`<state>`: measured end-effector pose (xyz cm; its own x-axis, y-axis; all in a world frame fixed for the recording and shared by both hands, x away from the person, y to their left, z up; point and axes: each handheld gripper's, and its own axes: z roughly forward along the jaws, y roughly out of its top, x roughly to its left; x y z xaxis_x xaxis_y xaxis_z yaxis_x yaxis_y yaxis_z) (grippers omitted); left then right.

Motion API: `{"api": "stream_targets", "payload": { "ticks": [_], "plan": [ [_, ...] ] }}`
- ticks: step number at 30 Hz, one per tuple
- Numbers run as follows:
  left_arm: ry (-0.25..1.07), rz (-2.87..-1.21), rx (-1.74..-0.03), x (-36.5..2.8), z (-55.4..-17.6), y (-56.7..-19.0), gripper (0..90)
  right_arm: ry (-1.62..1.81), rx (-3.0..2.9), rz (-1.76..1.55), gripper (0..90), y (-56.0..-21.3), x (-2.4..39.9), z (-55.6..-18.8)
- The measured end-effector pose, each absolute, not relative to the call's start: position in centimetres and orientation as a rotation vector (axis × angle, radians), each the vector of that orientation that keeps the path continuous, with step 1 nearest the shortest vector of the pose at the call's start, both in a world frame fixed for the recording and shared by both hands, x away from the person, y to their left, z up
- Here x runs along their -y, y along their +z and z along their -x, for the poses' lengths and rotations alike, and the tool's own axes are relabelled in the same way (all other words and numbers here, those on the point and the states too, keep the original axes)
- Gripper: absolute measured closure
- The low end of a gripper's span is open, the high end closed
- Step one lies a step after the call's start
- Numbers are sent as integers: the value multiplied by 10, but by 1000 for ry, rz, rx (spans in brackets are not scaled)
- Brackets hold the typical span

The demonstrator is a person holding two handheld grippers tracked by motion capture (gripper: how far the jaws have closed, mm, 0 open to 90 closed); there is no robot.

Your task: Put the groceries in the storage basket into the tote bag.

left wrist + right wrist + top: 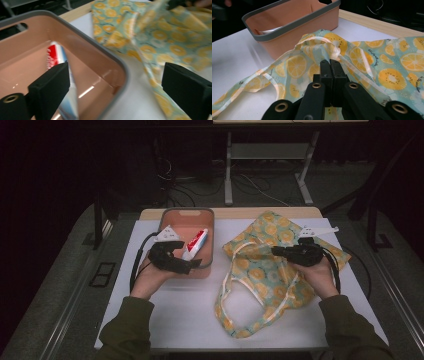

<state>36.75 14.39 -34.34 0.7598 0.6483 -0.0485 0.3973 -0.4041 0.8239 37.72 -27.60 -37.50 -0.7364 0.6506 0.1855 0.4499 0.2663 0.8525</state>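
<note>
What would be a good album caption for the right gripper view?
Right gripper, jaws shut on the orange-slice-print cloth bag, lifts a fold beside the peach plastic basket with grey rim.

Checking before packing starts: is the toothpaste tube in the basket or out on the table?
In. The toothpaste tube lies inside the pink basket, leaning against its right wall.
</note>
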Motion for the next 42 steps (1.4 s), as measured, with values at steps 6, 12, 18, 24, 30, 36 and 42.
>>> {"api": "stream_targets", "payload": {
  "ticks": [6, 12, 18, 24, 30, 36, 42],
  "plan": [
    [426, -2063, -859, -140, -397, -349, 177, 1464, -2328, -1024, 896, -374, 276, -375],
    [457, -2101, -928, -134, -427, -361, 272, 1468, -2329, -1021, 896, -374, 276, -375],
    [493, -2156, -950, -126, -447, -368, 291, 1471, -2329, -1022, 896, -374, 277, -376],
    [486, -2203, -988, -126, -459, -378, 282, 1476, -2326, -1027, 896, -374, 278, -375],
    [445, -2261, -1022, -125, -467, -398, 246, 1478, -2325, -1033, 896, -375, 279, -375],
    [425, -2334, -1014, -120, -469, -404, 232, 1476, -2322, -1037, 896, -375, 280, -375],
    [440, -2415, -998, -116, -470, -409, 238, 1474, -2322, -1039, 896, -376, 281, -374]
  ]
}}
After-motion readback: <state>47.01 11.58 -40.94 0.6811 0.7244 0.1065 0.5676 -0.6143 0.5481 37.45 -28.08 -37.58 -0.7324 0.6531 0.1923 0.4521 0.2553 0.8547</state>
